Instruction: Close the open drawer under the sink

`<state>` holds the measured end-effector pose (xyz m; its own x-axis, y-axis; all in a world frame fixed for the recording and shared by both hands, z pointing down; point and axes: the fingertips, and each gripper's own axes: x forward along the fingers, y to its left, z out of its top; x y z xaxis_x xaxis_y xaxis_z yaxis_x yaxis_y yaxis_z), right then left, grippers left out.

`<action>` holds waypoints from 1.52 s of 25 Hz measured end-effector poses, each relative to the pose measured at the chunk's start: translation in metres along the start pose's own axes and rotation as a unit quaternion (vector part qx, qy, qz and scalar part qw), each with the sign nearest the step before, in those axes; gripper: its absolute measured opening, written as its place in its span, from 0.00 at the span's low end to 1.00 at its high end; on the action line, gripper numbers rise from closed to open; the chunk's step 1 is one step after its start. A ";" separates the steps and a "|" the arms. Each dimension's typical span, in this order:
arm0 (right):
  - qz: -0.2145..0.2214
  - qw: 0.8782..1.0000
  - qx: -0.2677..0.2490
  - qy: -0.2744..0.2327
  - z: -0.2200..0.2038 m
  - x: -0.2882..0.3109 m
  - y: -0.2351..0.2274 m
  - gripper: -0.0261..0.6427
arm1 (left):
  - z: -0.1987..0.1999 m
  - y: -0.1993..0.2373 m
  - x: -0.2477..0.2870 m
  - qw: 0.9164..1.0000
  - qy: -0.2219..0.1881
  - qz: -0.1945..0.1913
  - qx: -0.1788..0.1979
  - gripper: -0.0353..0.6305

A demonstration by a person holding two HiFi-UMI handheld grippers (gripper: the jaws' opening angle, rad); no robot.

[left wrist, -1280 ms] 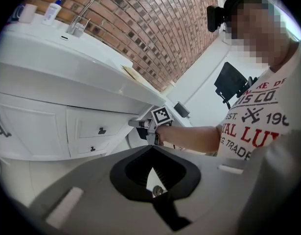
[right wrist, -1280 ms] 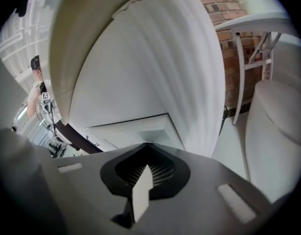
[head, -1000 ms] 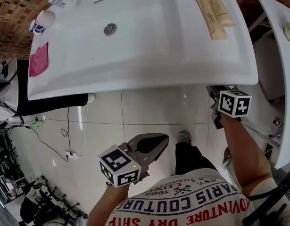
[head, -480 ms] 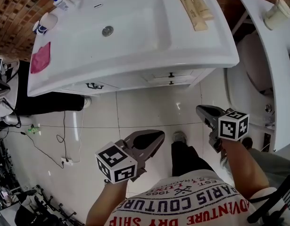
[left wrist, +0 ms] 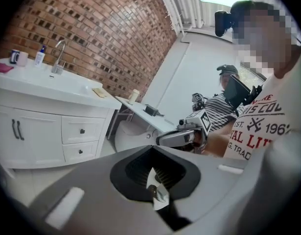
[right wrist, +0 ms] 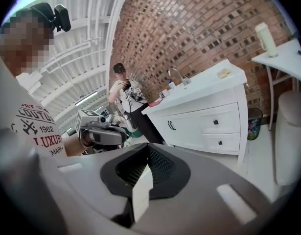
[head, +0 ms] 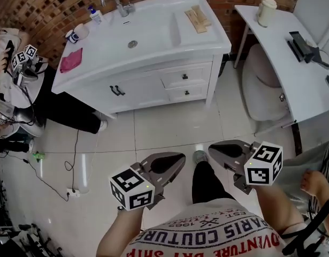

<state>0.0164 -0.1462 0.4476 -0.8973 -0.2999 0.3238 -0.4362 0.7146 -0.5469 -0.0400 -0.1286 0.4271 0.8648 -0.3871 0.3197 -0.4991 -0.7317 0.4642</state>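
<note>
The white sink cabinet (head: 143, 92) stands apart from me at the top of the head view. Its two small drawers (head: 184, 77) sit flush with the cabinet front, and they show the same way in the left gripper view (left wrist: 81, 130) and the right gripper view (right wrist: 215, 122). My left gripper (head: 177, 158) hangs shut near my body over the floor tiles, holding nothing. My right gripper (head: 213, 146) is also shut and empty, level with the left one. Neither touches the cabinet.
A pink cloth (head: 70, 59), a faucet (head: 119, 4) and tubes (head: 197, 17) are on the sink top. A white desk (head: 284, 52) with a cup (head: 267, 9) and a chair (head: 263, 87) stand right. A person (head: 14, 79) sits left; a cable (head: 76, 154) lies on the floor.
I have backed away from the sink, so the whole cabinet front shows. The right gripper came back from under the sink's right edge to my body. The left gripper barely moved.
</note>
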 end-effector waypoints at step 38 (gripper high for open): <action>0.026 0.991 -0.117 -0.062 -0.077 -0.161 0.317 0.05 | -0.048 -0.311 -0.130 0.991 -0.054 -0.029 0.120 0.03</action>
<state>0.0277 0.1769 0.2813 -0.9259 -0.3237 0.1949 -0.3746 0.8539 -0.3614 -0.0002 0.1759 0.2808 0.8990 -0.3889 0.2016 -0.4324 -0.8617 0.2657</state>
